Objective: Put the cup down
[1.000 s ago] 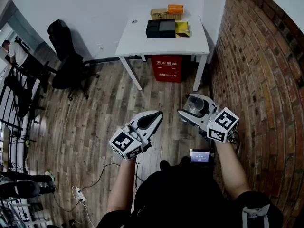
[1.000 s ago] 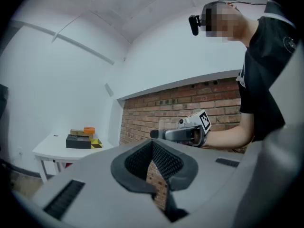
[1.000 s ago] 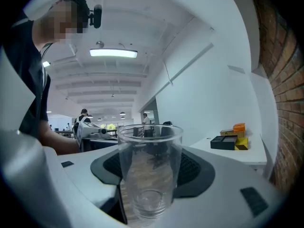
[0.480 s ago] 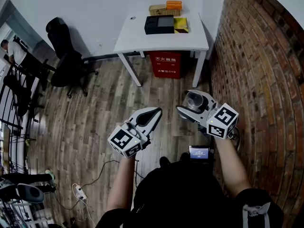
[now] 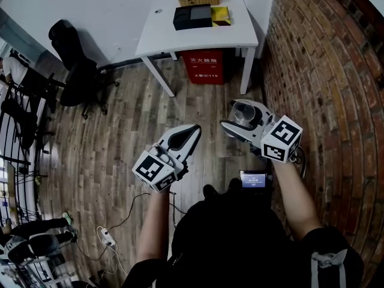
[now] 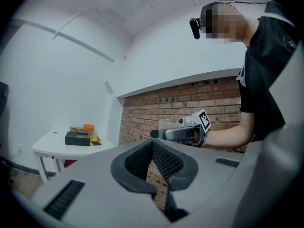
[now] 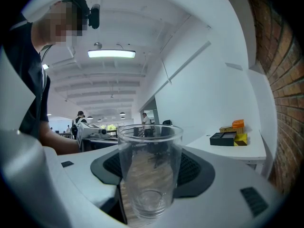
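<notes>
A clear plastic cup (image 7: 149,167) stands upright between the dark pads of my right gripper (image 7: 151,184), which is shut on it. From the head view the cup (image 5: 245,114) is held in the air above the wooden floor, in front of the person's right arm. My left gripper (image 5: 191,132) hovers beside it to the left. Its pads (image 6: 164,161) meet with nothing between them. The right gripper and its marker cube (image 6: 202,121) also show in the left gripper view, against the brick wall.
A white table (image 5: 198,38) stands ahead by the wall, bearing a black box (image 5: 192,17) and small yellow and orange items. A red box (image 5: 202,66) sits under it. A brick wall (image 5: 324,71) runs along the right, and a black office chair (image 5: 75,71) stands at the left.
The head view has shifted, so the table sits higher and further left in frame. Both grippers keep their places and the cup stays in the right one.
</notes>
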Tool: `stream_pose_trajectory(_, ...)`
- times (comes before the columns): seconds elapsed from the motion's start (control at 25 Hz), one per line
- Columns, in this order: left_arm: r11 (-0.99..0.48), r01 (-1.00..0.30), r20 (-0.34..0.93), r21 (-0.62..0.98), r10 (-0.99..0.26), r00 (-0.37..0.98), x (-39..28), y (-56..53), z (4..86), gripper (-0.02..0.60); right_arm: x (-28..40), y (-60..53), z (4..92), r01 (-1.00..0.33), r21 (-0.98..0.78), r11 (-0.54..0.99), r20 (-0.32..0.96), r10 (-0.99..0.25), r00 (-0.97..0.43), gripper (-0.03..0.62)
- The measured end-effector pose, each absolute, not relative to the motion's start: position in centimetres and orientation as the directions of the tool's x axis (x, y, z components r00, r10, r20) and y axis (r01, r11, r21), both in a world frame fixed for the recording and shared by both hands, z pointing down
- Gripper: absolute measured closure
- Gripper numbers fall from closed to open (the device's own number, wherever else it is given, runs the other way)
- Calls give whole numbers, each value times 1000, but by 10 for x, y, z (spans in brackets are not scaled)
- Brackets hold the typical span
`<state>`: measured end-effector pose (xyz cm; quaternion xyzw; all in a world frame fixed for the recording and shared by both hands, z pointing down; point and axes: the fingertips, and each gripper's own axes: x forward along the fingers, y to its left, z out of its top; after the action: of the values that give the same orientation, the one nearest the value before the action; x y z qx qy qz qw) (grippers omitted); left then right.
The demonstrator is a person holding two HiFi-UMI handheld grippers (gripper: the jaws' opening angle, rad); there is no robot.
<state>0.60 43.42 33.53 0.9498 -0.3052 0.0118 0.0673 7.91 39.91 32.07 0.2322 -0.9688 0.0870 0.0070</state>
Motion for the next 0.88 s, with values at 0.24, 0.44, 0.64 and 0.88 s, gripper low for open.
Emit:
stream_pose_trajectory(0.24,-808,-574,73,131,-569,819,25,434,342,574,98,396,330,-450,-187,873,65,-446,-893,310)
stream_pose_trajectory(0.44,-803,-583,61,126,-580,812,40,428,347,574,113,389,336,-439,-183,880,66,-434,-898,311)
stream_pose_trajectory(0.64,-791,-602,51,115,-600,798,51,417,354,574,124,375,344,-436,-196,879,79,-429,-900,312)
stream_pose_trajectory(0.88,-783,-611,47,120,-610,791,44,378,357,574,122,336,355,-453,-222,863,84,-446,-891,312)
